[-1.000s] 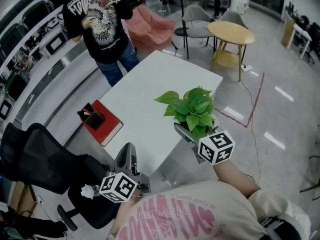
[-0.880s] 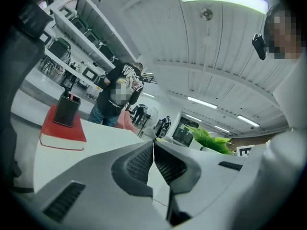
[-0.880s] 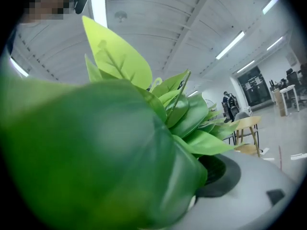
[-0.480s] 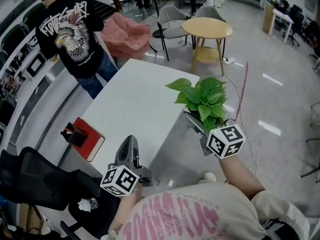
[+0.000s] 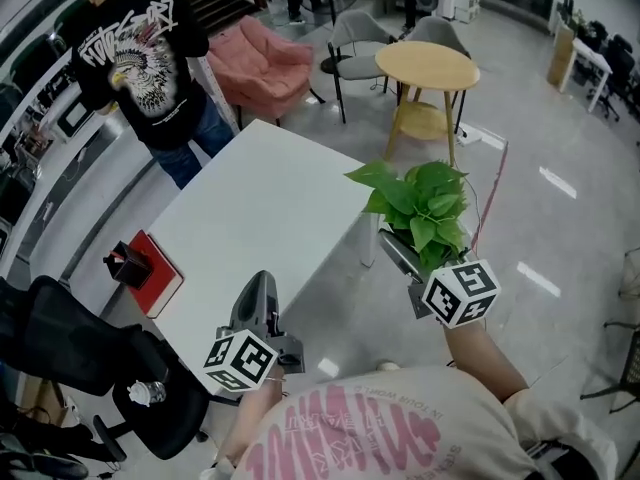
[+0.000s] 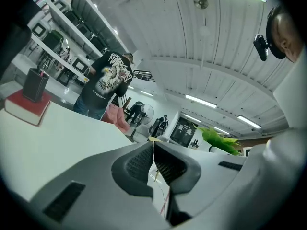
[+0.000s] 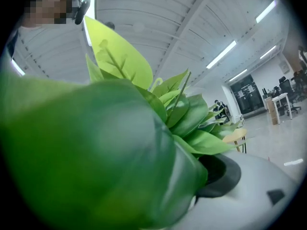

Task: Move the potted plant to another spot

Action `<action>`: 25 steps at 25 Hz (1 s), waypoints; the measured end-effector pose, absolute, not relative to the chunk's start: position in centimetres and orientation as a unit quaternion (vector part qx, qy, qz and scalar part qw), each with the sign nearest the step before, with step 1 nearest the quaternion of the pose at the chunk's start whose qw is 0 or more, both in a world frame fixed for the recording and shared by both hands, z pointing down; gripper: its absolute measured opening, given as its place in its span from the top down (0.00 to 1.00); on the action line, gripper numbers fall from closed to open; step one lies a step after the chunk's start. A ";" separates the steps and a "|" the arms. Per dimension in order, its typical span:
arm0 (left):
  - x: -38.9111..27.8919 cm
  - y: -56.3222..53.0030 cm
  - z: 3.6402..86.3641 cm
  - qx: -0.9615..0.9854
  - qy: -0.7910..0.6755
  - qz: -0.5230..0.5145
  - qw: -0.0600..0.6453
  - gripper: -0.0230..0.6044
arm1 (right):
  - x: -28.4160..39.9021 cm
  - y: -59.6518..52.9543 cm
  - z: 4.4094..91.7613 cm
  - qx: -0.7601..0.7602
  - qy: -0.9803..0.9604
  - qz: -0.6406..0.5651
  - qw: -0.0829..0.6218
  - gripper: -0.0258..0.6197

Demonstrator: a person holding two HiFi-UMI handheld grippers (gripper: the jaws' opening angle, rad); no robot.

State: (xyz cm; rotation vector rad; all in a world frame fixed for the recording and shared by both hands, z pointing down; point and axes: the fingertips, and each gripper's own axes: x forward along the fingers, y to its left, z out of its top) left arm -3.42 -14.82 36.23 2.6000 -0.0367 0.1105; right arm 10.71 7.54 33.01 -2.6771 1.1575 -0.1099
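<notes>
The potted plant (image 5: 420, 211) has broad green leaves that hide its pot. My right gripper (image 5: 400, 256) is shut on it and holds it in the air over the floor, just past the right edge of the white table (image 5: 270, 213). In the right gripper view the leaves (image 7: 120, 143) fill the picture, and only one grey finger (image 7: 249, 188) shows at the lower right. My left gripper (image 5: 258, 290) hovers at the table's near corner. It is shut and empty, its pads touching in the left gripper view (image 6: 152, 153). From there the plant (image 6: 220, 140) shows off to the right.
A red book (image 5: 160, 273) with a black pen holder (image 5: 127, 263) lies on the table's left end. A person in a black T-shirt (image 5: 140, 58) stands beyond it. A round wooden table (image 5: 430, 68), a pink armchair (image 5: 265, 63) and a black office chair (image 5: 60, 348) stand around.
Both grippers have travelled sideways with me. The plant, first above the table's right edge, now hangs beside it over the floor. The table and the book have slid left in view.
</notes>
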 end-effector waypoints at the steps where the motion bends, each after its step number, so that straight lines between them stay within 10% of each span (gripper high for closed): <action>1: -2.6 -14.0 36.1 0.962 -0.021 0.038 0.269 0.92 | 11.8 8.3 32.9 -0.910 0.399 -0.038 0.107 0.13; 25: 6.4 -10.7 41.1 0.955 -0.088 0.057 0.276 0.92 | 23.4 9.6 35.8 -0.888 0.445 -0.056 0.102 0.13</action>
